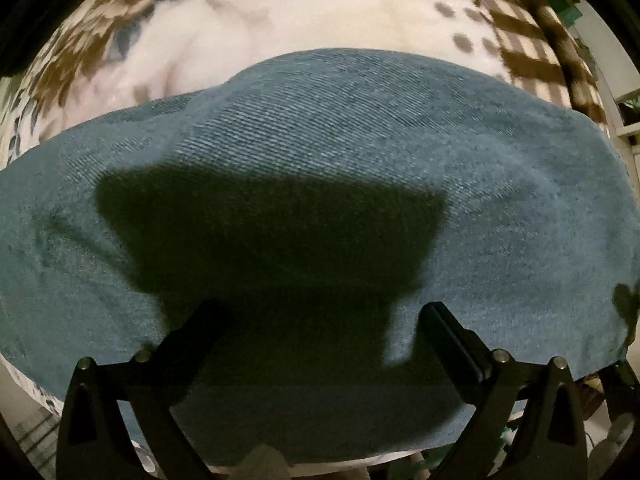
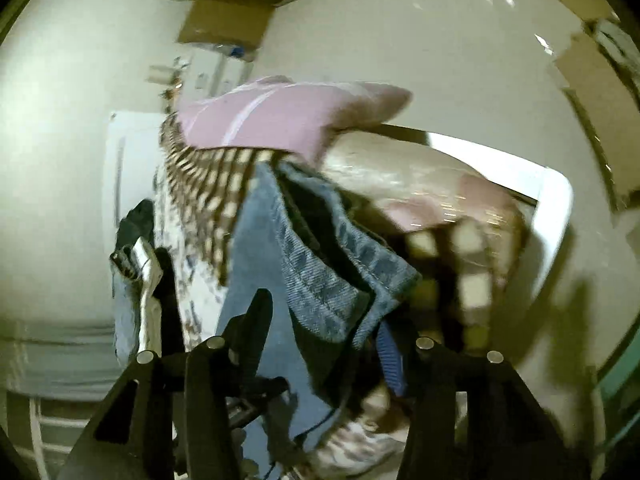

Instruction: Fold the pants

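Left wrist view: the left gripper (image 1: 320, 320) is hovering over the pants (image 1: 320, 140), its two black fingers (image 1: 452, 340) standing spread wide apart with only denim showing between them. The pants are lying flat as a broad blue-green denim sheet on a patterned cloth (image 1: 280, 28), white with brown checks and grey spots. The gripper is casting a dark shadow (image 1: 272, 232) on the denim just ahead of the fingers.

Right wrist view: the picture is blurring with motion. The right gripper (image 2: 340, 344) is pointing at a bunched fold of the pants (image 2: 320, 272), which is hanging between and in front of its fingers (image 2: 252, 320); whether the fingers are pinching the denim or standing apart cannot be told. A hem with stitching is showing on the fold. Behind it, a checked cloth (image 2: 208, 184) is lying beside a pink garment (image 2: 280, 112). Cardboard boxes (image 2: 236, 16) are standing on the pale floor (image 2: 440, 40) beyond.
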`<action>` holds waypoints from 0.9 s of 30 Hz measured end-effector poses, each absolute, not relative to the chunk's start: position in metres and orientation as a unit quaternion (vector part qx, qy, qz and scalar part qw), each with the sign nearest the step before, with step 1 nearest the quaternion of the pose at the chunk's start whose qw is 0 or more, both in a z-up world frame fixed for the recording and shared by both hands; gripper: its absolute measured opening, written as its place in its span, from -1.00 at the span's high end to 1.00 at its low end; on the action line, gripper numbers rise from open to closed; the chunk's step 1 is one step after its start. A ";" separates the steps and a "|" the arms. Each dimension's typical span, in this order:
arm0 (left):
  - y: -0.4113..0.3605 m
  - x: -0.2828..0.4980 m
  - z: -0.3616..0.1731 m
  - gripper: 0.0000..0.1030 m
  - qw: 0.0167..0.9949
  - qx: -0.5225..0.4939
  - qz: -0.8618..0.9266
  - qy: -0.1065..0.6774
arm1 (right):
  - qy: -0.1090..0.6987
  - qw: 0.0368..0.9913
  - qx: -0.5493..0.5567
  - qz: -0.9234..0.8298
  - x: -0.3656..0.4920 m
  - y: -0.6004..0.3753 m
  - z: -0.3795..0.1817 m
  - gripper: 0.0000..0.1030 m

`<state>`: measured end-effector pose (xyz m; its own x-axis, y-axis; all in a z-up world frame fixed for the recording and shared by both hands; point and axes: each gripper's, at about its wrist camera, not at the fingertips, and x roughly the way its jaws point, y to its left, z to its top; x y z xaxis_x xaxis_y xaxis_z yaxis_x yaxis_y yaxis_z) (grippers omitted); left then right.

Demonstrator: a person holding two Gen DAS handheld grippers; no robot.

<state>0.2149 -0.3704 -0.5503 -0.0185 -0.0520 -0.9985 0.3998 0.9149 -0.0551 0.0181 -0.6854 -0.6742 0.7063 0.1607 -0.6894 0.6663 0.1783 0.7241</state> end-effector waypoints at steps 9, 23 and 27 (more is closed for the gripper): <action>-0.368 0.226 -0.545 -1.00 0.684 0.126 -0.163 0.699 | 0.411 0.685 0.564 -0.210 0.038 -0.684 -0.676 -0.02; -0.368 0.242 -0.551 -1.00 0.680 0.128 -0.155 0.706 | 0.441 0.703 0.524 -0.192 0.052 -0.716 -0.668 -0.05; -0.371 0.242 -0.537 -1.00 0.678 0.126 -0.163 0.706 | 0.426 0.730 0.524 -0.107 0.058 -0.698 -0.645 -0.05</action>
<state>0.2417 -0.3712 -0.5368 -0.0500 -0.0437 -0.9978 0.3986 0.9152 -0.0600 0.0577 -0.6976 -0.6450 0.6135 0.2905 -0.7343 0.6031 0.4280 0.6732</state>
